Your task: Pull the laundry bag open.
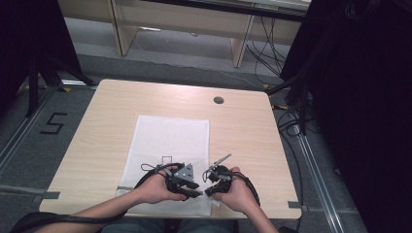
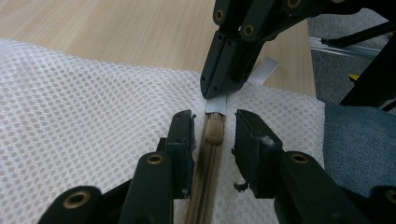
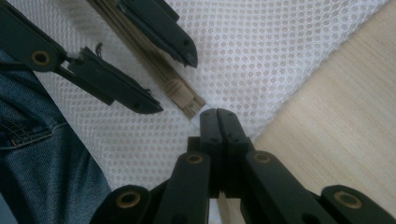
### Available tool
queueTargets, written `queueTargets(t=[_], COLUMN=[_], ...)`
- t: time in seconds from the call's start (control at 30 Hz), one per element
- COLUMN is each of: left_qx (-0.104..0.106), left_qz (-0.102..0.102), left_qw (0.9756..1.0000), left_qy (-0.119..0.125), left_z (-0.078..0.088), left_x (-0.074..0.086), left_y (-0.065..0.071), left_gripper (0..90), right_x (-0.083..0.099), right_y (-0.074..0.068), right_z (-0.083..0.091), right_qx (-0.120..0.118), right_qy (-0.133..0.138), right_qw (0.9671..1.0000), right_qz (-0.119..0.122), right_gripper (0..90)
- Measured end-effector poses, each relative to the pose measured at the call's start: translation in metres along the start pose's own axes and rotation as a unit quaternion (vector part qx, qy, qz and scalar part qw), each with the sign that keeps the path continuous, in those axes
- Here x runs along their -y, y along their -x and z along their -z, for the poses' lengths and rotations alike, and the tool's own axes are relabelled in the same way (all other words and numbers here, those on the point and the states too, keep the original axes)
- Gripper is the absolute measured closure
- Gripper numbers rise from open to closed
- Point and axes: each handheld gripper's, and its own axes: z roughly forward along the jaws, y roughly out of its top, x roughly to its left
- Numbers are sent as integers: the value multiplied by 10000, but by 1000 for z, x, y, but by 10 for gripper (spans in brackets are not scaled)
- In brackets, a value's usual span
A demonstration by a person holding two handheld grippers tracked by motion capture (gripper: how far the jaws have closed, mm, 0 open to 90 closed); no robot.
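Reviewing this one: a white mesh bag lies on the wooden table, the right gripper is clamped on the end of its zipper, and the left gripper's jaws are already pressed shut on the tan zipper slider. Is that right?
Not quite. The left gripper is not shut on the zipper slider: in the left gripper view its jaws stand apart on either side of the slider, with gaps showing. The rest holds: the right gripper is clamped on the zipper's end on the white mesh bag on the wooden table.

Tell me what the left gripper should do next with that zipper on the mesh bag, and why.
Probably close the left gripper on the tan zipper pull. Its jaws stand open on either side of the pull without pressing it, while the right gripper is already shut on the white tab at the end of the zipper, holding the white mesh bag steady. Once the pull is gripped, it could likely be drawn along the zipper.
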Motion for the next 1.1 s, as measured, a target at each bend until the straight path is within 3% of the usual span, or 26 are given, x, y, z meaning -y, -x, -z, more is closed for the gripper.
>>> queueTargets(t=[0.07,0.1,0.13,0.2,0.3,0.73,0.87,1.1], left_qx=[10,-7,22,-6,-20,-101,-101,-116], left_qz=[-113,-49,-158,-84,-155,-243,-250,-349], left_qw=[9999,10000,9999,10000,9998,9997,9996,9993], left_qy=[-33,-43,-45,-40,-112,-19,-27,-38], left_z=[-2,-3,-5,-6,-8,-8,-9,-10], left_x=[-1,-1,-2,-2,-1,-1,-1,-1], left_y=[-1,0,-1,1,2,5,6,7], left_gripper=[672,674,680,684,701,803,805,805], right_x=[0,0,0,0,0,0,1,1], right_y=[0,0,0,1,2,3,1,4], right_z=[0,0,0,-1,-1,-1,-1,-1], right_qx=[3,2,-28,-25,-9,-42,-111,-98], right_qy=[5,6,1,30,53,58,-2,60], right_qw=[10000,10000,10000,10000,10000,10000,9998,9999], right_qz=[14,10,-37,-5,43,0,-151,-46], right_gripper=[900,900,900,900,900,900,900,900])
